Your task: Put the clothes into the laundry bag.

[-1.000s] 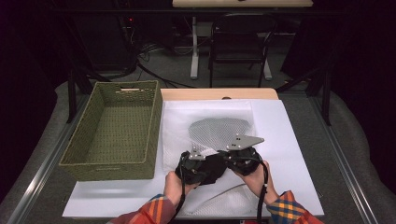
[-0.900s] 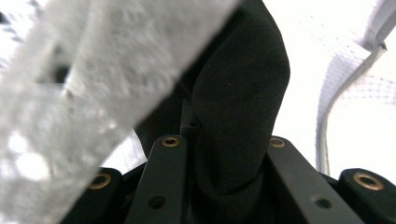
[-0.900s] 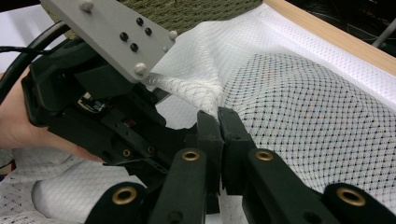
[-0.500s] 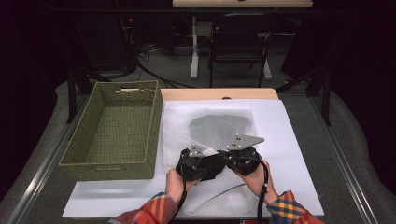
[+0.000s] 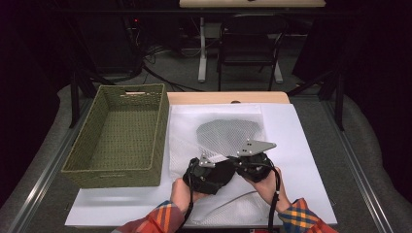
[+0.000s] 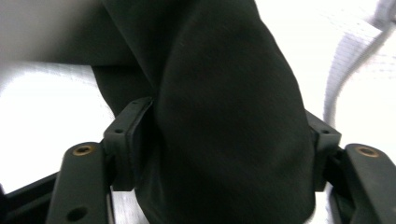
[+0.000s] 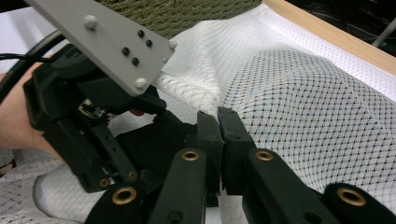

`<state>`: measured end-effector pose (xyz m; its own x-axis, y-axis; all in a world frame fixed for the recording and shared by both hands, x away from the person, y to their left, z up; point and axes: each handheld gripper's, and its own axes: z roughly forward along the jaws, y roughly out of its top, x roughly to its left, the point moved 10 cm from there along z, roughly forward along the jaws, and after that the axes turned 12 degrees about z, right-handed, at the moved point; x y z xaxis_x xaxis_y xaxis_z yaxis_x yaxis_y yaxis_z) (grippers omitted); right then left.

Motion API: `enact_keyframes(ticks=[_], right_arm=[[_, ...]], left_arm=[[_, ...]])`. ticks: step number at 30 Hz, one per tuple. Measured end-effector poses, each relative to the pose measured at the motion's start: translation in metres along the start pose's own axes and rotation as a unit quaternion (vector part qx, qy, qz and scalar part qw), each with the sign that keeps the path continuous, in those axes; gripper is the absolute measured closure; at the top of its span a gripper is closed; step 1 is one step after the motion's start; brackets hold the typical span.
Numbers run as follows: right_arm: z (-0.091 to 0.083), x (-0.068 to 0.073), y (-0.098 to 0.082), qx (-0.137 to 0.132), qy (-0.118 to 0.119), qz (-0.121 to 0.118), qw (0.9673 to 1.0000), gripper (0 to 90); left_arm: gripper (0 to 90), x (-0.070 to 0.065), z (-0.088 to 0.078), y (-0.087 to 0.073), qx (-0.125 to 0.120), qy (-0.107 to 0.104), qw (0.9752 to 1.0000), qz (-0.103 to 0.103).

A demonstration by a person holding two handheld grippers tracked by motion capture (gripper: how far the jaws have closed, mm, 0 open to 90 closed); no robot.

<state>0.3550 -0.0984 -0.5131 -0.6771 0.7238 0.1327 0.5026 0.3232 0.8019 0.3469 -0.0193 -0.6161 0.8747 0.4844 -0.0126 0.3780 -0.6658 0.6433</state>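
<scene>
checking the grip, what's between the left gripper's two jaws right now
In the left gripper view a dark cloth lies between the left gripper's jaws, which have just been opening.

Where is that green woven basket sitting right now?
In the high view, the green woven basket sits on the table's left side, beside the white mesh bag.

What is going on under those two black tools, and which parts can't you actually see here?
- High view: the jaw tips of the left gripper and right gripper are hidden under their own bodies.
- Left gripper view: the dark cloth between the jaws is blurred and blocks the table behind.
- Right gripper view: whether the closed jaws pinch the white mesh bag is unclear.
</scene>
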Motion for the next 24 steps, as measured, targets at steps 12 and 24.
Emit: enact_keyframes(ticks=[12,24], right_arm=[[0.0,0.001,0.001,-0.001,-0.001,0.0,1.0,88.7],[-0.001,0.001,0.003,-0.005,0.001,0.006,1.0,88.7]], left_arm=[[44.1,-0.004,0.0,-0.011,0.015,0.014,0.9998,0.004],[81.0,0.007,0.004,-0.006,-0.011,0.025,0.9994,-0.021]])
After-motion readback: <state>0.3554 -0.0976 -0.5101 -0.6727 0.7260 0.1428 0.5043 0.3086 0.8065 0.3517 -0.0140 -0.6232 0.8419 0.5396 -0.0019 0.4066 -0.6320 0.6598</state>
